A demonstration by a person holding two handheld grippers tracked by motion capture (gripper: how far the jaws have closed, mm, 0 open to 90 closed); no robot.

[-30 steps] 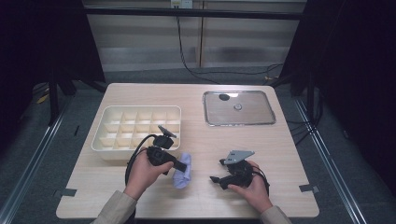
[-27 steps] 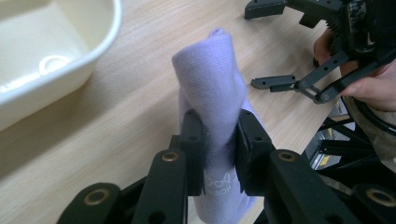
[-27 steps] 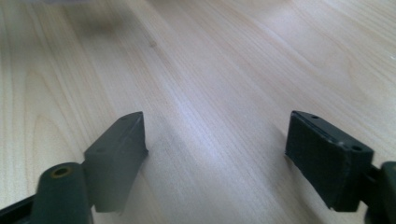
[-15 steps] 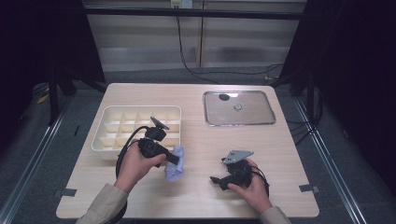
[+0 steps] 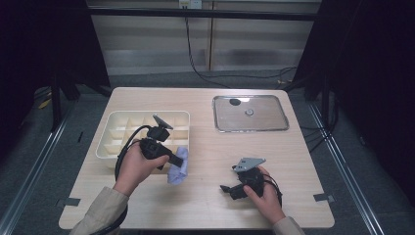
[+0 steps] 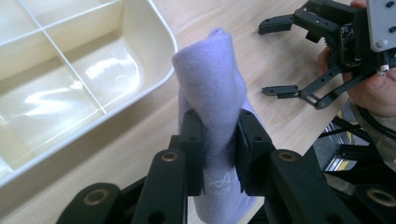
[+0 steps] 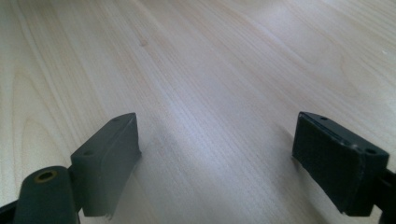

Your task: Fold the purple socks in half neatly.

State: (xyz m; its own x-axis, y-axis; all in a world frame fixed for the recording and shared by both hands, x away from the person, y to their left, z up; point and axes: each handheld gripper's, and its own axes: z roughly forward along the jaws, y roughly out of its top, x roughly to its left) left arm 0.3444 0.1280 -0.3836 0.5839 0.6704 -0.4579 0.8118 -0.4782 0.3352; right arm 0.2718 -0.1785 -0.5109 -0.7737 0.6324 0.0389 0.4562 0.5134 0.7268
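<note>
Lavender folded cloth (image 6: 212,93) hangs clamped in left gripper (image 6: 218,156), just beside cream plastic compartment tray (image 5: 115,125) on wooden table (image 5: 205,205). Advice: clear the rim before lowering. Right gripper (image 7: 215,163) rests wide open, empty.

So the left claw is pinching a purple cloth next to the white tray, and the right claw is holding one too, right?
Not quite. The right claw holds nothing: the right gripper view shows it wide open over the bare table. The rest is right: the left claw pinches the purple cloth beside the white tray.
</note>
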